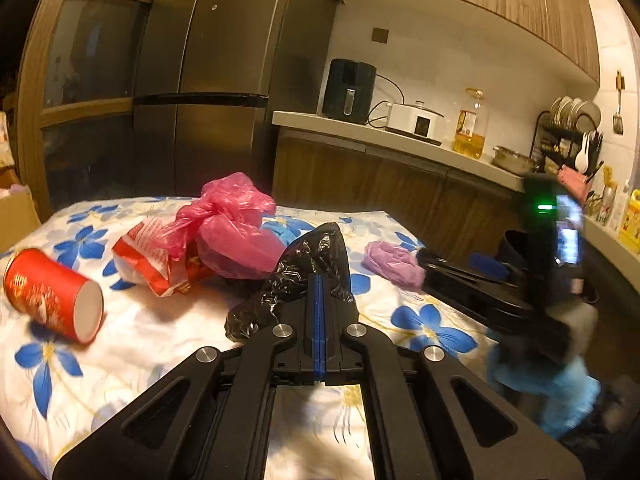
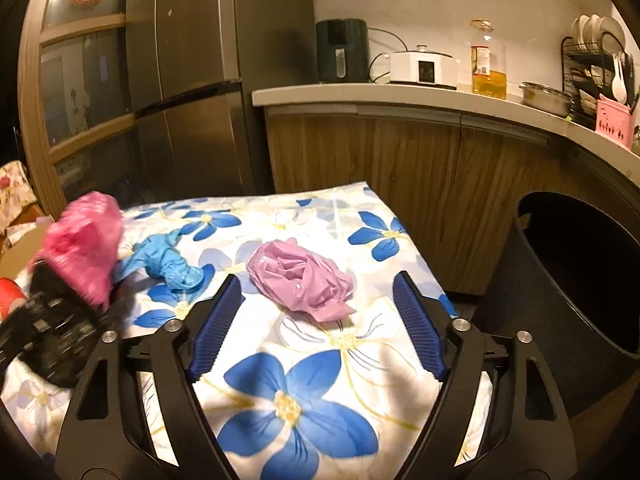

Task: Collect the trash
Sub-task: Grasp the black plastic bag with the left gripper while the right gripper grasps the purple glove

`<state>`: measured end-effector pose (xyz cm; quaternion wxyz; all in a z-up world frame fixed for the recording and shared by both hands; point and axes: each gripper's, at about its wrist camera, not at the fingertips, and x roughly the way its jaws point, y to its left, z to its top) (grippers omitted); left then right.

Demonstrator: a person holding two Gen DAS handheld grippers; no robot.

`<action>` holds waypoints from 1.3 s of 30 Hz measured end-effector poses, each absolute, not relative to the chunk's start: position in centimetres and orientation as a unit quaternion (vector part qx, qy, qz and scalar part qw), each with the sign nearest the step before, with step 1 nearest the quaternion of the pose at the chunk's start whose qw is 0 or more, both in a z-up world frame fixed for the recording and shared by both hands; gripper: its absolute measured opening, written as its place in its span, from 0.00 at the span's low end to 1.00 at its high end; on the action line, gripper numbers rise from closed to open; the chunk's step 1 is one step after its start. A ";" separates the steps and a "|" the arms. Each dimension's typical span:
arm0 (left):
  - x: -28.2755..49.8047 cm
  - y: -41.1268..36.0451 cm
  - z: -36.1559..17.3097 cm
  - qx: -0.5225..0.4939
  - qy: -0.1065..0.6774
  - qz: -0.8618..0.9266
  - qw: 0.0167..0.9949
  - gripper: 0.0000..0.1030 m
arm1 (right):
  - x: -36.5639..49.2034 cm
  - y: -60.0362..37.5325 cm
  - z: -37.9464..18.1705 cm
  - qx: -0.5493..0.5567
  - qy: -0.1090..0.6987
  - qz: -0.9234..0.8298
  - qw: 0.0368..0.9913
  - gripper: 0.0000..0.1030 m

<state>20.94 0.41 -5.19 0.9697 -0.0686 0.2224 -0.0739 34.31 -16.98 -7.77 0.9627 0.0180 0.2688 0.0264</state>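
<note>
The crumpled black plastic bag (image 1: 298,276) is thin film: almost weightless, limp, slick and noisy, so it should be taken by a bunched fold rather than a flat face, and the left hand-held gripper (image 1: 319,292) has done just that, its blue pads pressed fully together on a fold, with the rest of the bag billowing ahead of and to the left of its tips. Directly ahead of the right hand-held gripper (image 2: 318,308), just beyond the wide-spread fingertips and centred between them, lies a scrunched lilac plastic bag (image 2: 302,278) on the blue-flowered cloth over the bench (image 2: 320,380); nothing is between the pads. It looks equally soft and springy, likely to slide on the cloth, so pinching across its thick middle seems safest. To that gripper's left sits a crumpled blue film wad (image 2: 168,262); to its right, below the bench edge, stands a dark open bin (image 2: 580,272). Left of the left gripper lie a knotted pink plastic bag (image 1: 236,220), a red-and-white wrapper (image 1: 148,258) and a toppled red paper cup (image 1: 52,294).
</note>
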 end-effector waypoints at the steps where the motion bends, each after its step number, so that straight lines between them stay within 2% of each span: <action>1: 20.7 0.5 -5.1 -0.069 0.222 -0.073 0.970 0.00 | 34.8 -16.8 -8.1 0.016 0.275 0.027 0.961 0.68; 4: 19.9 0.6 -4.7 -0.071 0.216 -0.079 0.971 0.00 | 36.0 -16.4 -8.9 0.012 0.292 0.022 0.956 0.56; 8: 19.1 0.8 -4.0 -0.073 0.202 -0.082 0.973 0.00 | 37.3 -16.2 -10.0 0.010 0.315 0.019 0.949 0.48; 11: 19.0 0.8 -3.8 -0.074 0.198 -0.086 0.974 0.00 | 38.0 -16.2 -10.9 0.014 0.333 0.020 0.942 0.34; 16: 18.7 0.7 -3.6 -0.077 0.197 -0.090 0.973 0.00 | 38.3 -16.8 -11.3 0.035 0.344 0.035 0.938 0.04; 18: 18.4 0.7 -3.3 -0.077 0.193 -0.090 0.974 0.00 | 37.9 -16.9 -10.9 0.042 0.336 0.039 0.940 0.02; 27: 17.7 1.3 -2.9 -0.061 0.190 -0.095 0.975 0.00 | 31.8 -18.4 -7.0 0.047 0.268 0.054 0.961 0.01; 28: 17.8 1.4 -3.2 -0.062 0.192 -0.094 0.975 0.08 | 31.4 -18.6 -6.9 0.048 0.266 0.054 0.961 0.01; 29: 18.1 1.6 -3.8 -0.066 0.198 -0.098 0.973 0.40 | 30.8 -18.8 -6.7 0.050 0.265 0.054 0.962 0.01; 31: 18.4 2.1 -4.7 -0.087 0.200 -0.106 0.970 0.75 | 29.6 -19.3 -6.5 0.055 0.263 0.056 0.962 0.01; 36: 19.7 1.6 -6.0 -0.078 0.218 -0.098 0.968 0.75 | 27.5 -19.9 -6.1 0.058 0.255 0.057 0.964 0.01; 39: 21.0 1.0 -7.0 -0.065 0.245 -0.091 0.963 0.64 | 26.4 -20.0 -5.8 0.058 0.250 0.057 0.965 0.01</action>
